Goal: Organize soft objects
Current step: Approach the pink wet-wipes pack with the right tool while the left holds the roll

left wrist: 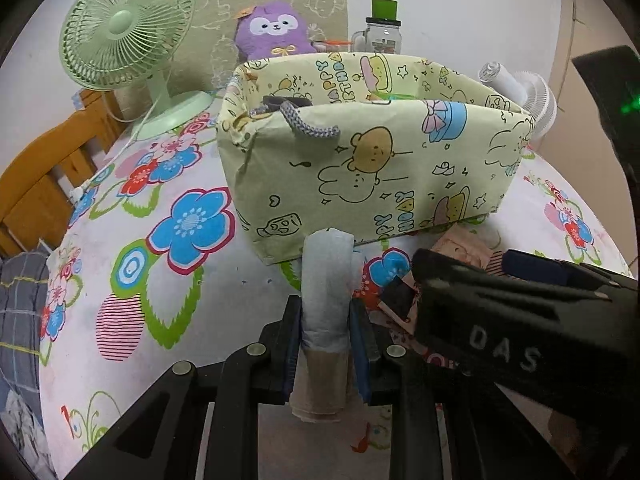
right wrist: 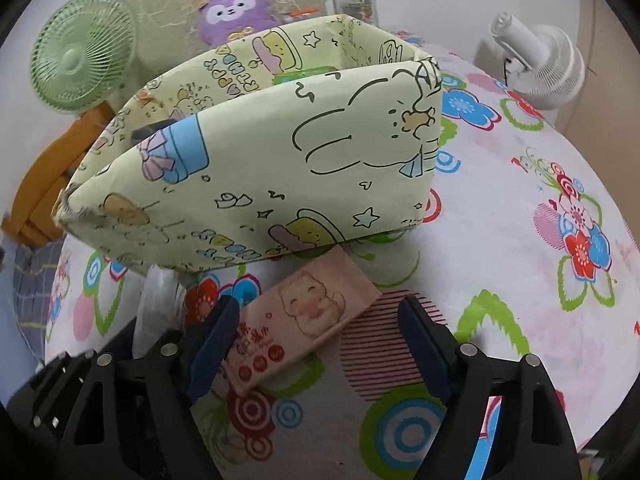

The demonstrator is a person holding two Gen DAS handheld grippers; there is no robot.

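Your left tongs (left wrist: 326, 344) grip a rolled pale packet (left wrist: 325, 284), its lower end hidden, before the fabric bin (left wrist: 372, 160). Right tongs (right wrist: 316, 344) gape, angled down, straddling the pink wipes pack (right wrist: 304, 312) on the surface (right wrist: 520, 264).

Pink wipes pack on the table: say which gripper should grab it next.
Right. The right gripper has open jaws straddling the pink wipes pack, while the left gripper is shut on a rolled cloth.

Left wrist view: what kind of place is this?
Probably a home, maybe a bedroom: a flowered cloth covers the table, with a purple plush toy, a green desk fan and a cartoon-print storage bin on it.
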